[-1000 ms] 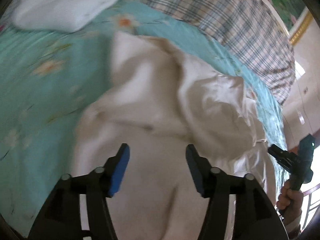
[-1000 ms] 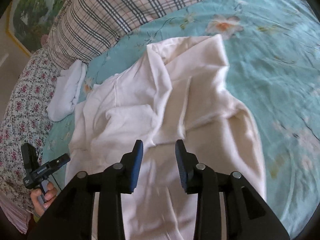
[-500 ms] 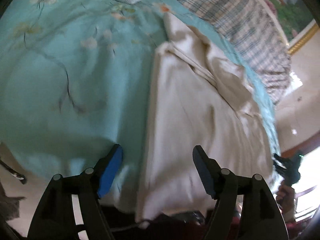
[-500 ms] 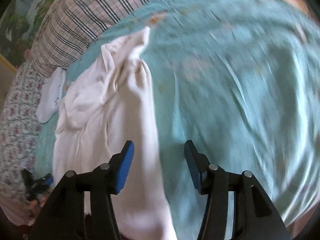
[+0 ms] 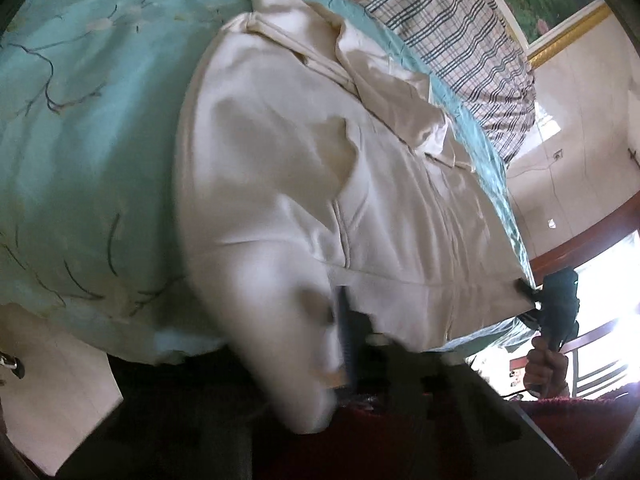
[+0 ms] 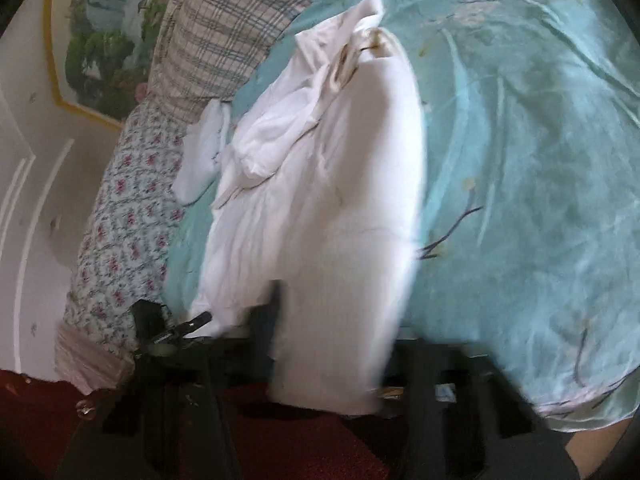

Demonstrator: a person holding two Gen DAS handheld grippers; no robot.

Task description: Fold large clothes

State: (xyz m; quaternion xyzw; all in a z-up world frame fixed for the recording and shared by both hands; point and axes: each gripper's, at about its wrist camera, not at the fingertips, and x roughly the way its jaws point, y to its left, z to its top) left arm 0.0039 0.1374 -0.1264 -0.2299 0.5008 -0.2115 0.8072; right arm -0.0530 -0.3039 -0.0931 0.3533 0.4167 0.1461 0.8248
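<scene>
Your left claw [image 5: 348,344] sits at the near edge of the bed, its dark fingers buried in the hem of the cream garment [image 5: 320,152] — cloth drapes over and between them, and they appear clamped on that hem corner, though blur hides the tips. Your right claw [image 6: 332,344] is likewise wrapped in the garment's [image 6: 332,200] other hem corner, fabric hanging down between its fingers and over the bed edge; it too looks closed on the cloth. From both claws the garment stretches away across the turquoise floral bedspread [image 5: 80,128], its collar end bunched and rumpled at the far side, near the plaid pillow [image 5: 448,28]. In the right wrist view a small folded white cloth [image 6: 204,160] lies ahead and to the left of the claw, just beside the garment, against a floral quilt [image 6: 128,216]. A framed landscape painting [image 6: 100,32] hangs beyond the pillow.
</scene>
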